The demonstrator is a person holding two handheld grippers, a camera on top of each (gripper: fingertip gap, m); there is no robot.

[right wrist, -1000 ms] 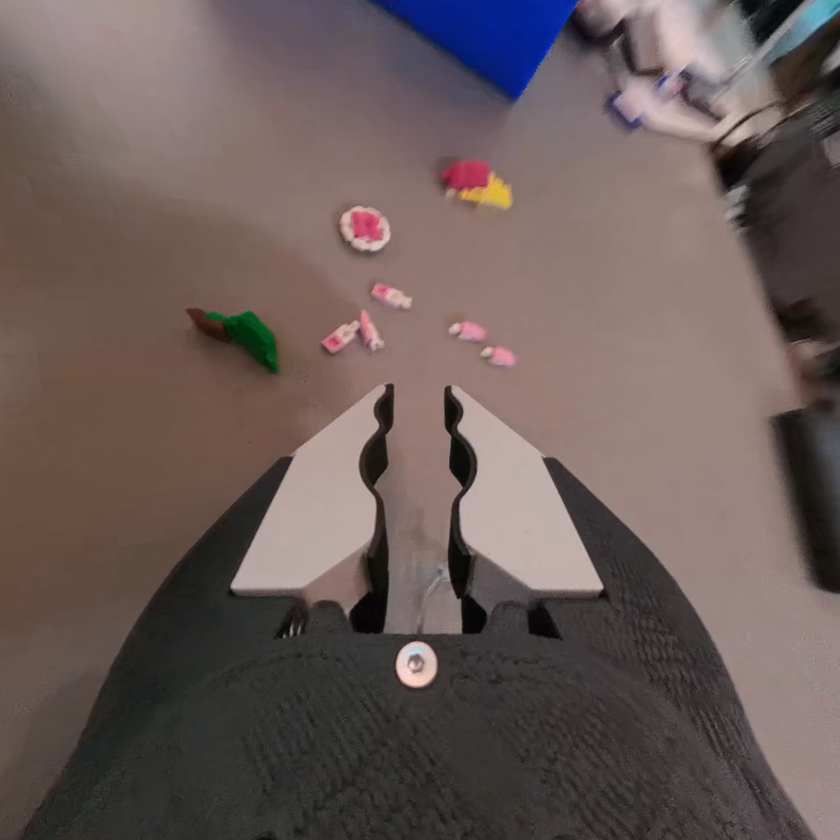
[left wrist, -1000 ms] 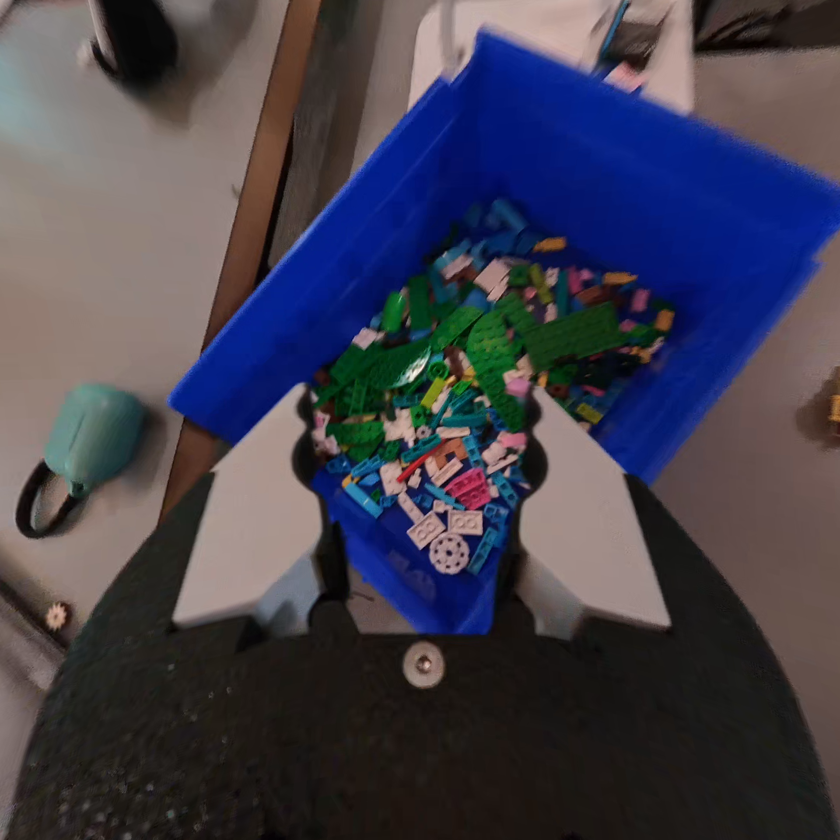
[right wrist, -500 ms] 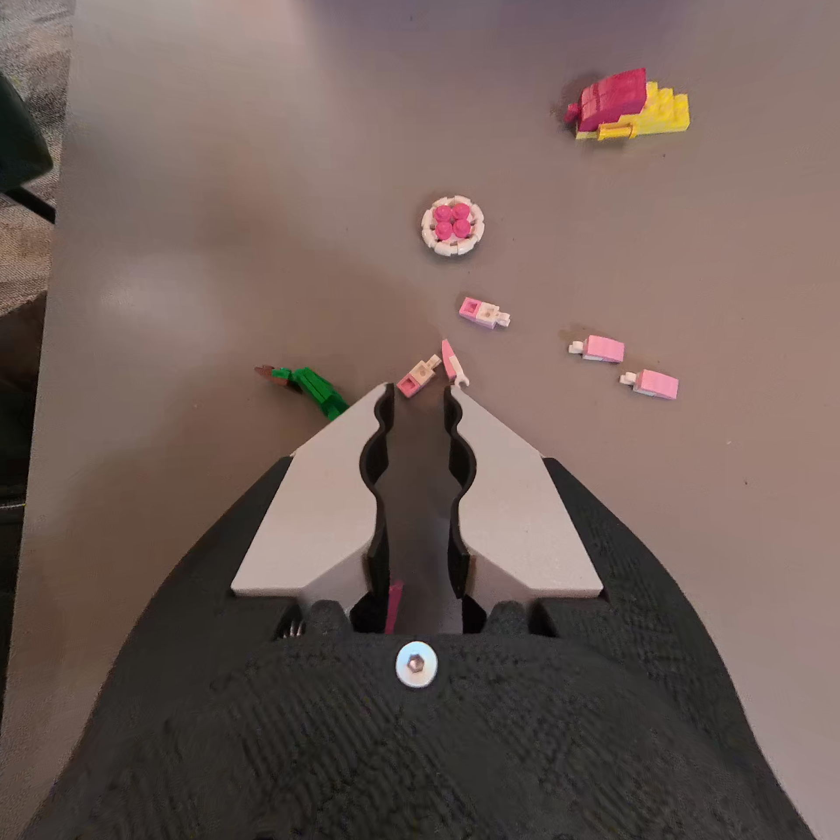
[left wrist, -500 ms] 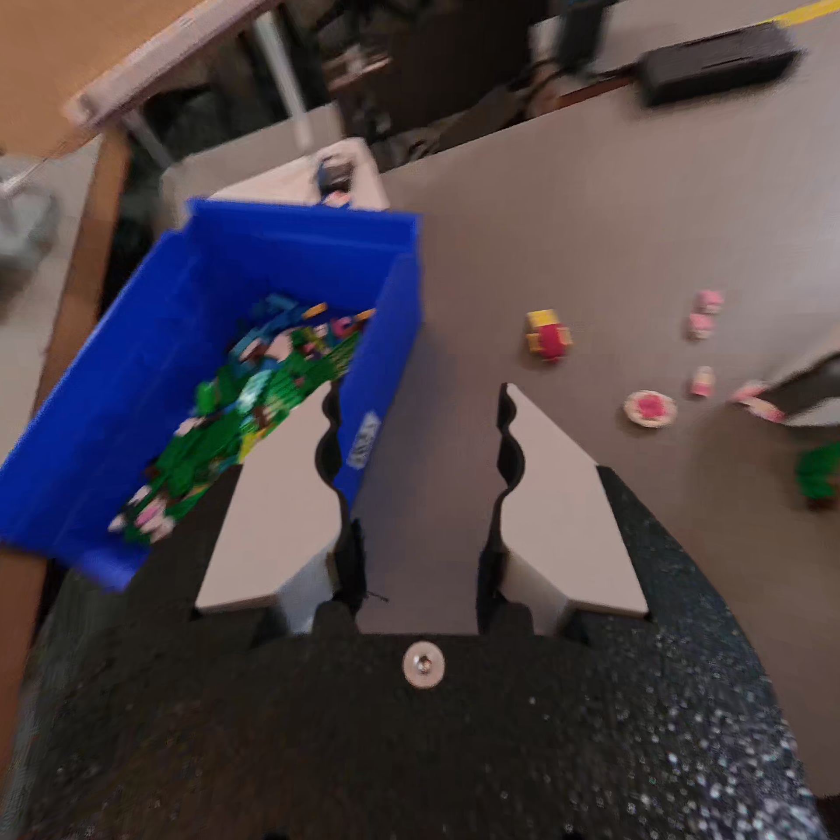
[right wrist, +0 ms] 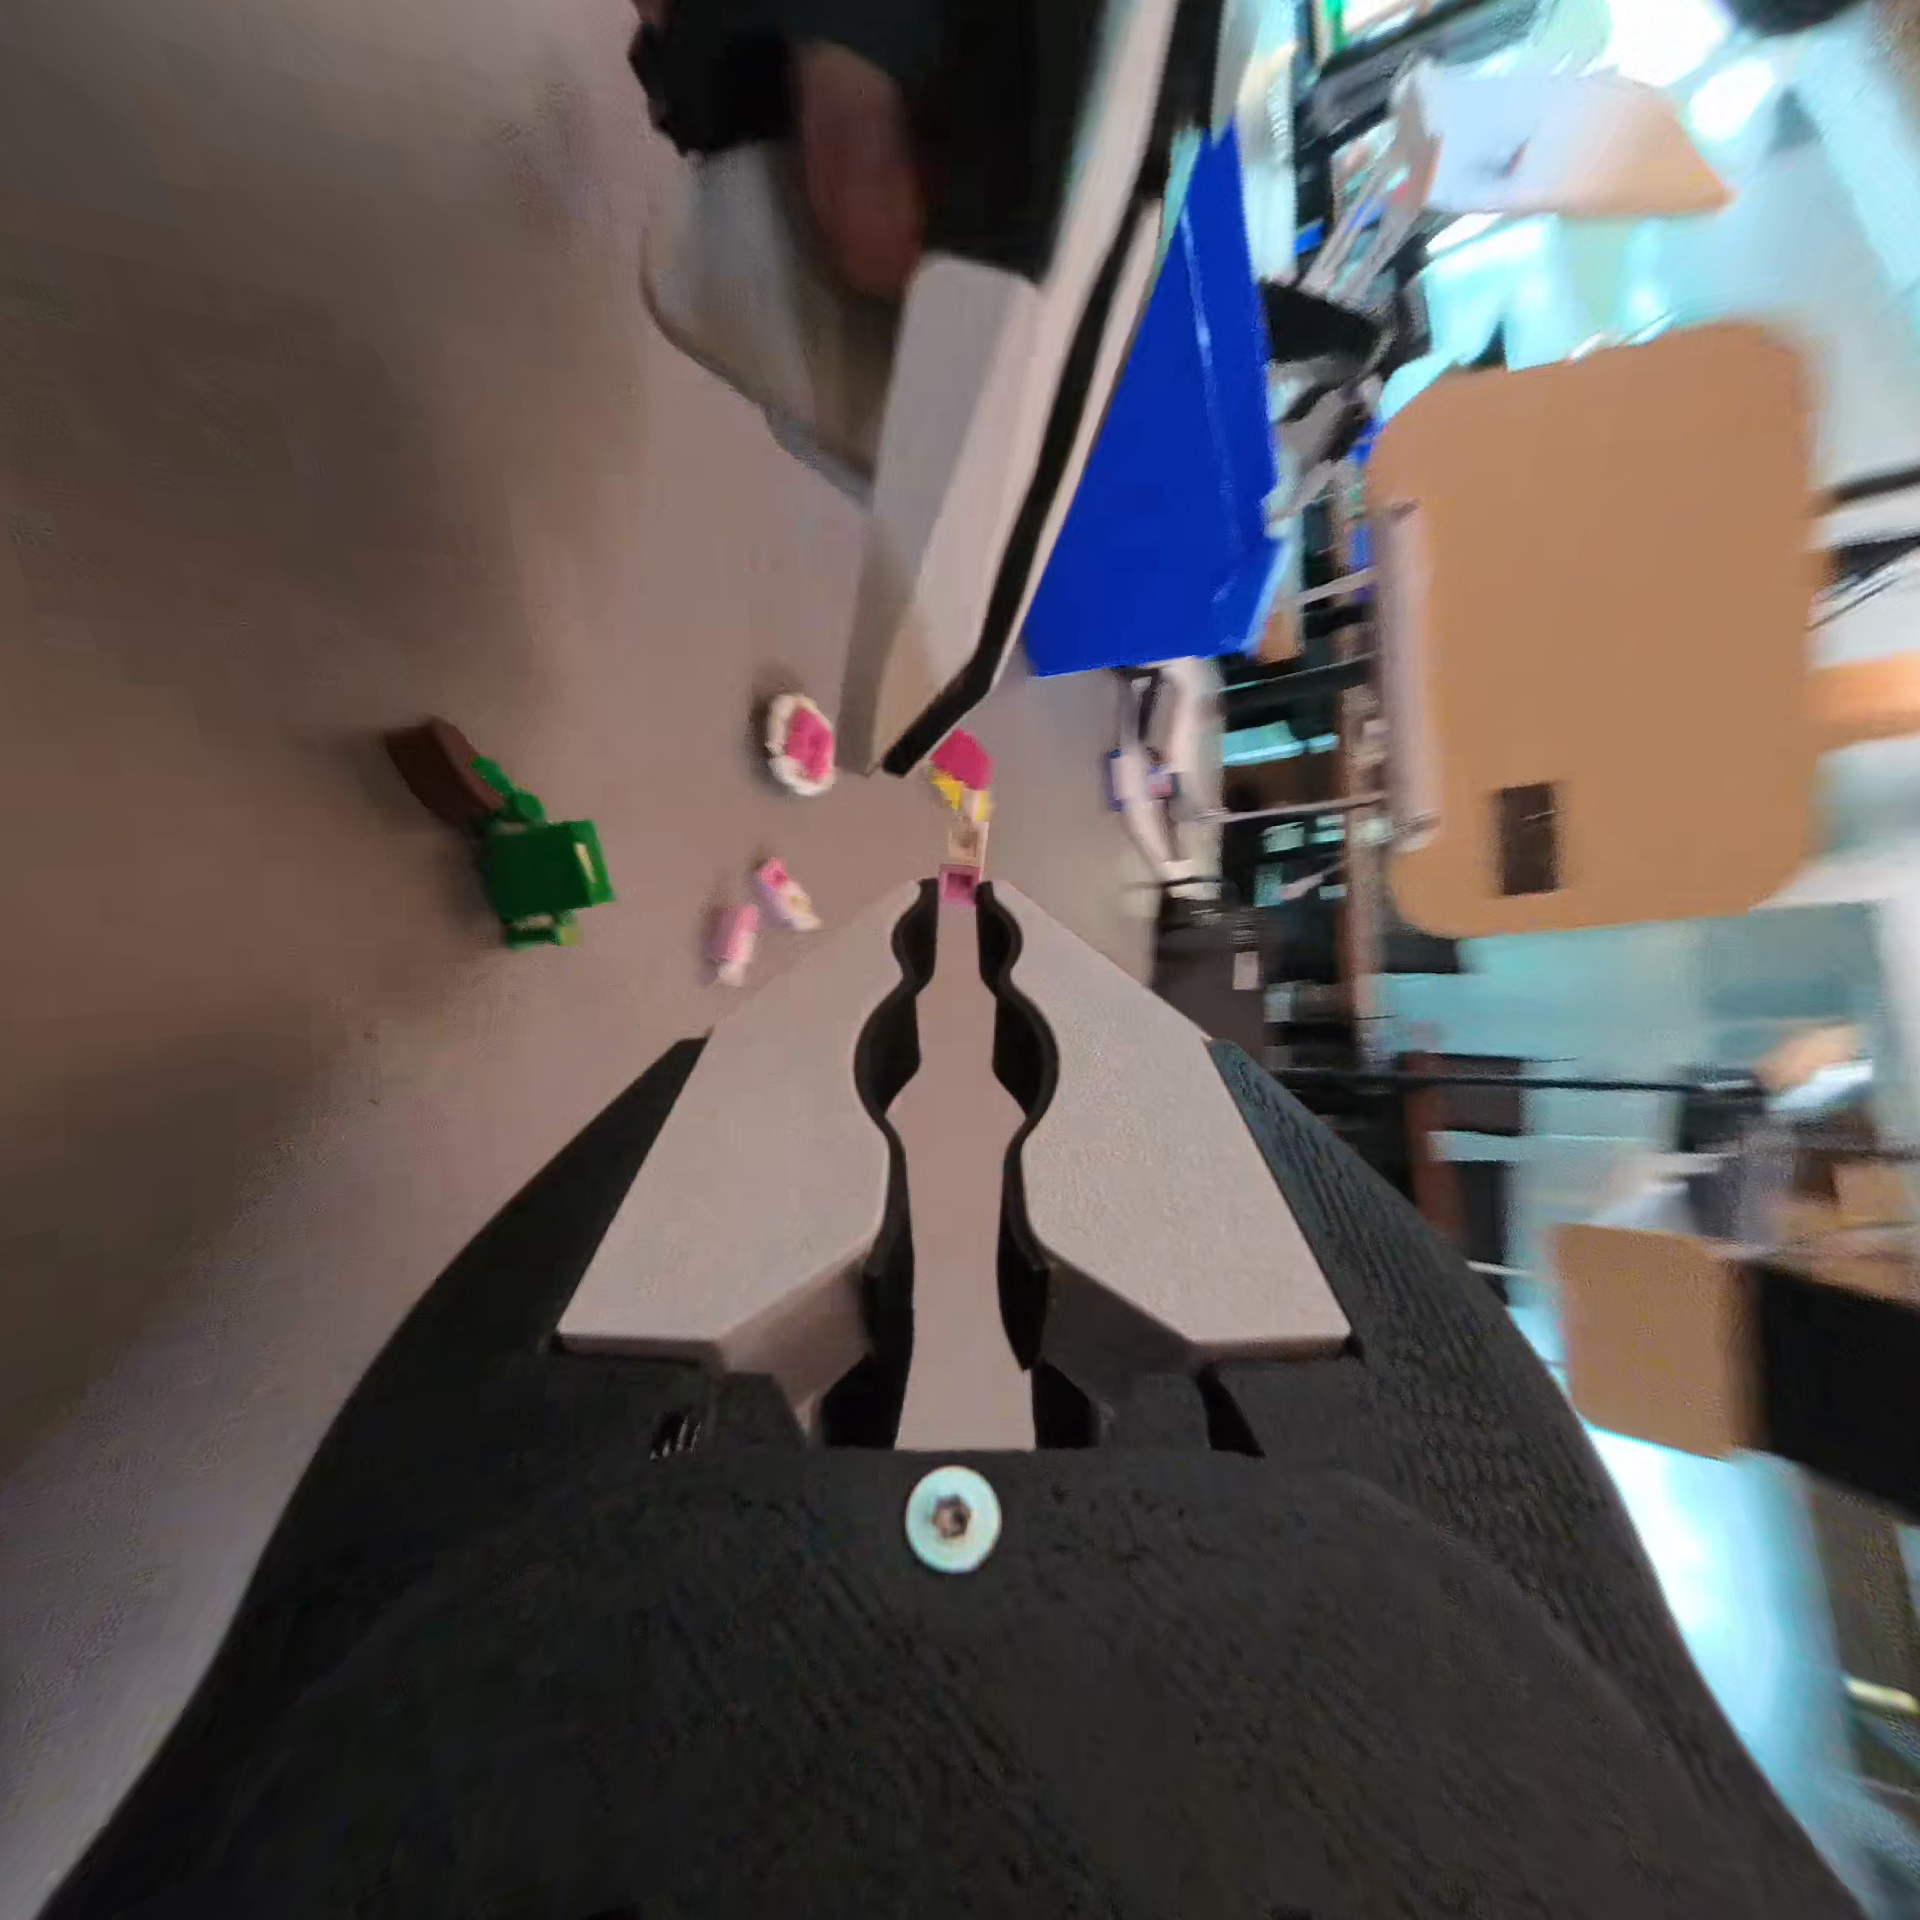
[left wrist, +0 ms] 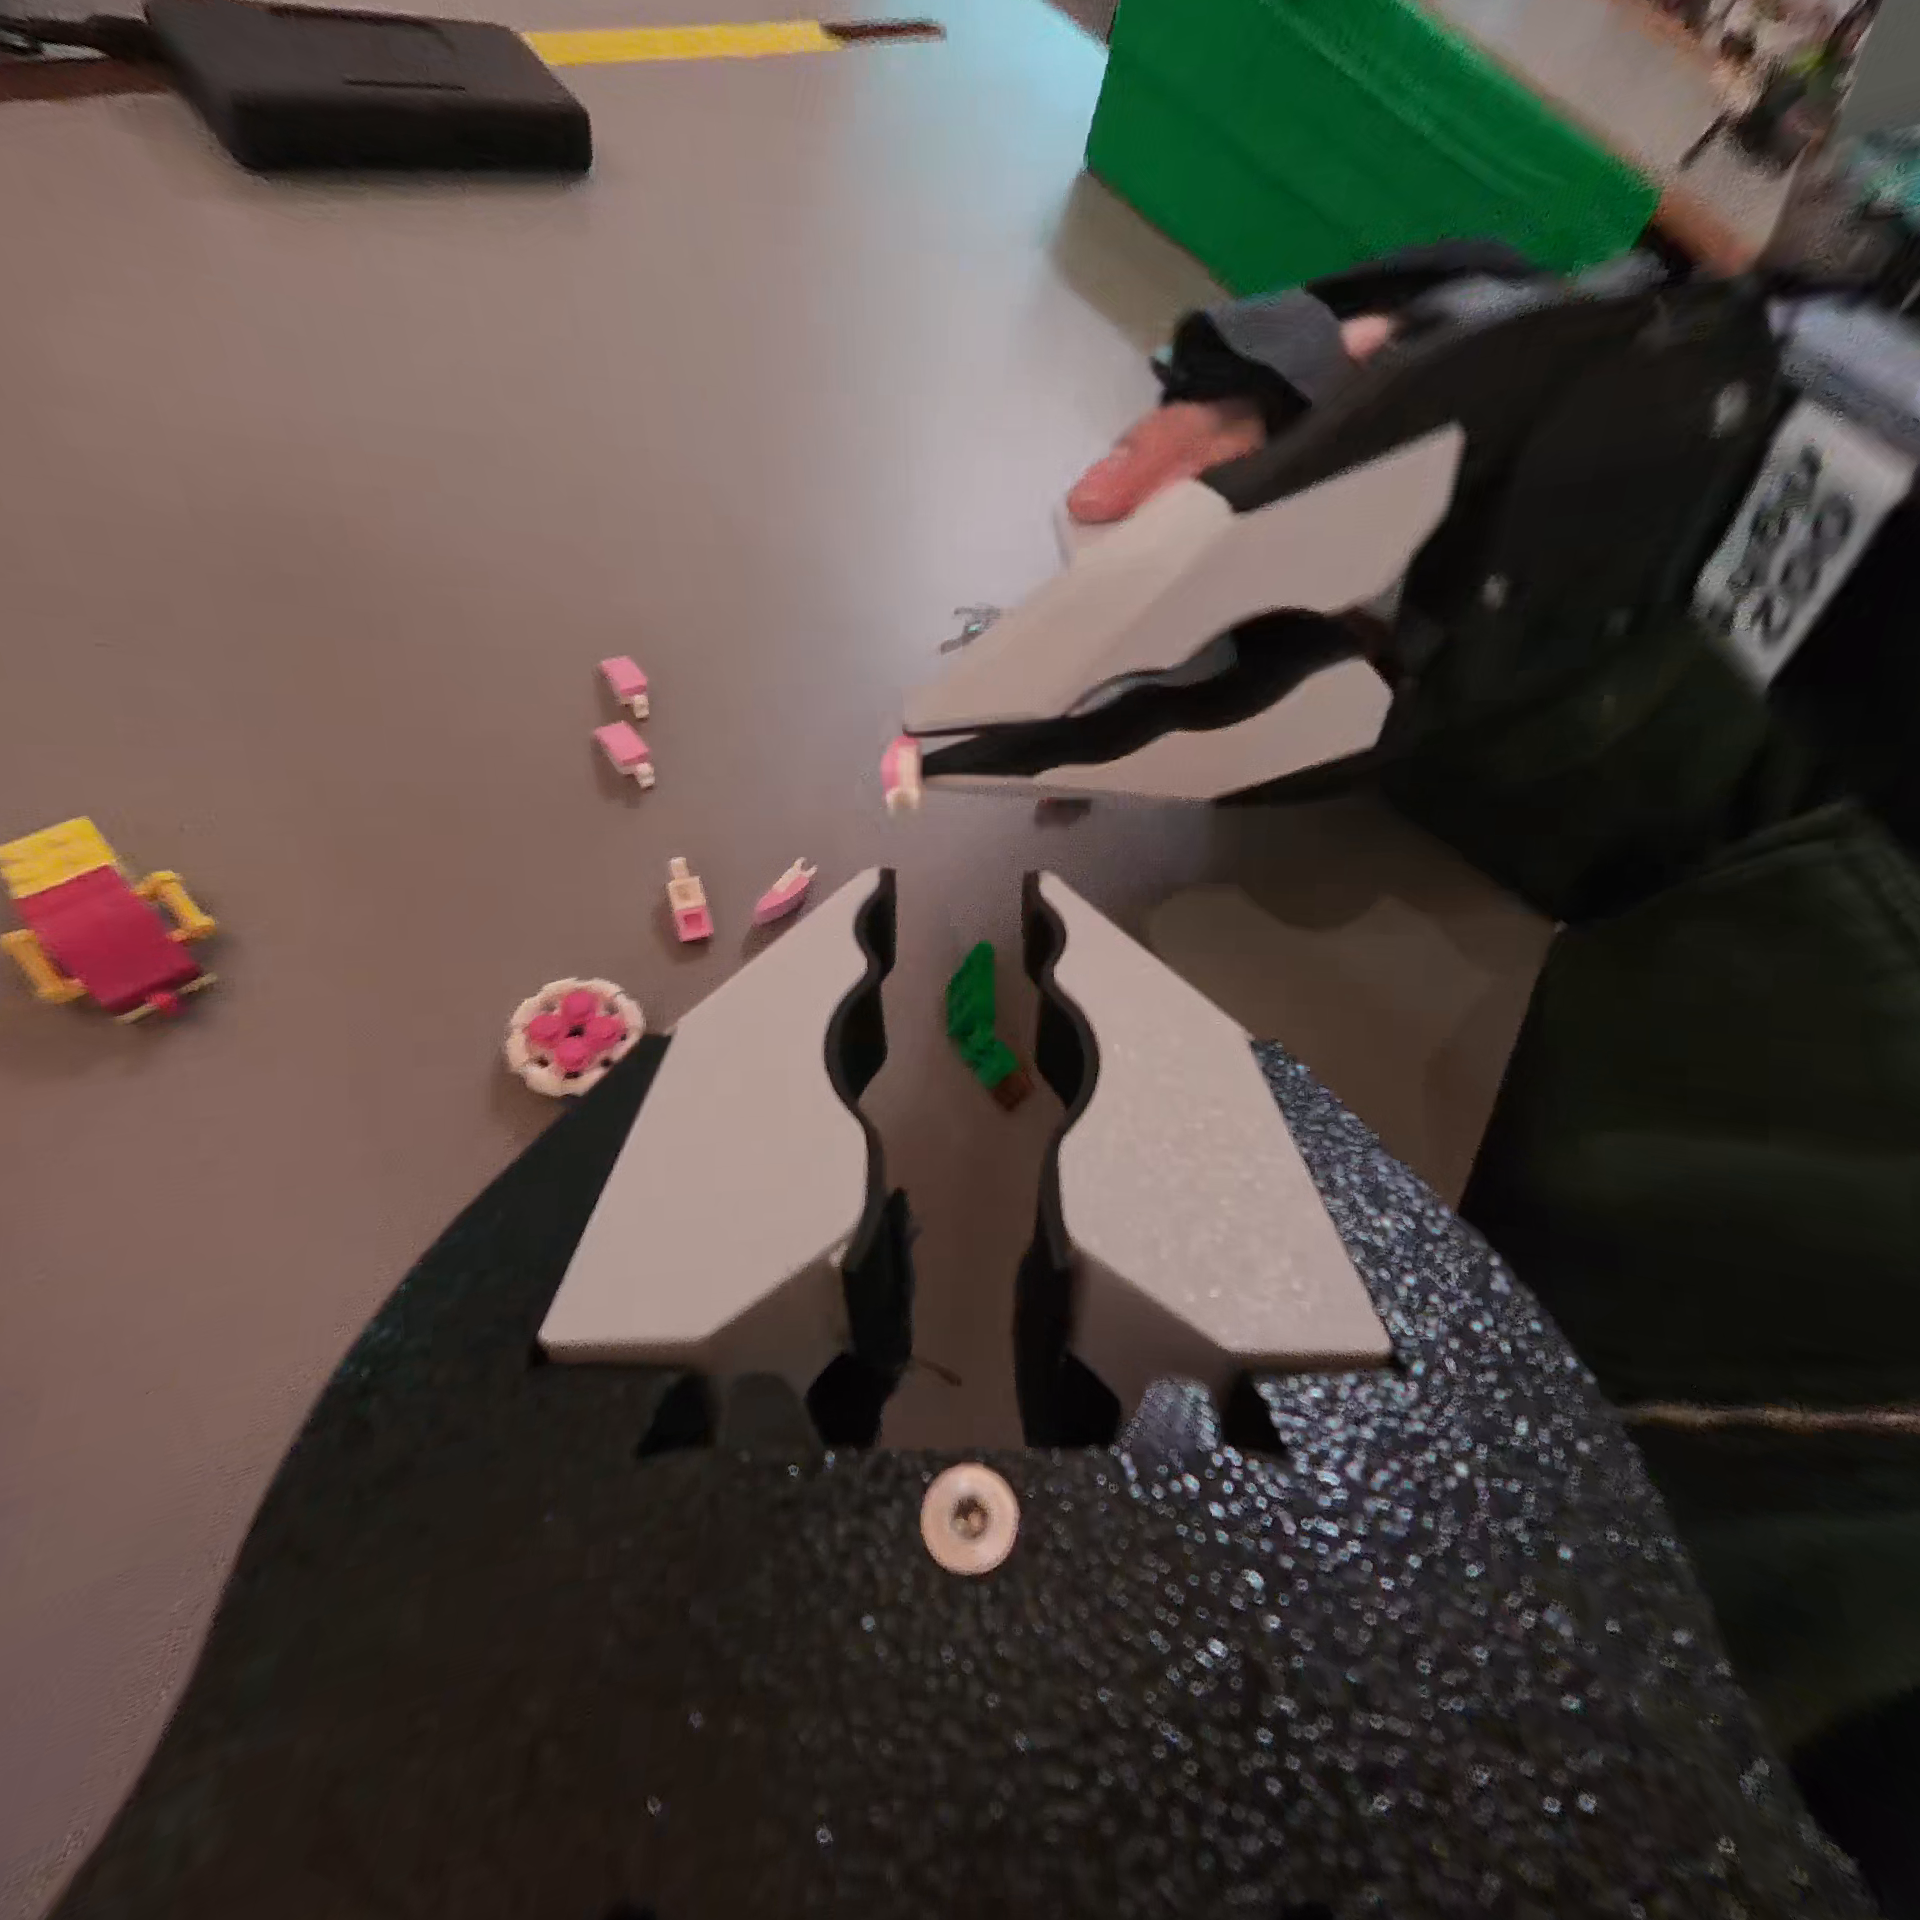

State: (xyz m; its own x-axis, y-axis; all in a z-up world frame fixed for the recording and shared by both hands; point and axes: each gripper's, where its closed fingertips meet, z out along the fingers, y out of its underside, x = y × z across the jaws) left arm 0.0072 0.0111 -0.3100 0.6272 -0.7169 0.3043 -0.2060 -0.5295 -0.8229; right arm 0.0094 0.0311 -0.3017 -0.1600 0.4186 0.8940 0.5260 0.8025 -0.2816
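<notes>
Right gripper (right wrist: 951, 899) pinches a small pink-and-white brick piece (right wrist: 958, 881) at frame centre; left gripper (left wrist: 958, 883) stands apart over a green leafy piece (left wrist: 977, 1023).

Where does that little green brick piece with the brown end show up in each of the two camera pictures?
Left wrist view: the green brick piece lies on the table low in the middle, seen between this gripper's open jaws.
Right wrist view: it lies left of middle, left of the jaws' tips.
Shared landmark: the round white-and-pink piece lies near it in both.
</notes>
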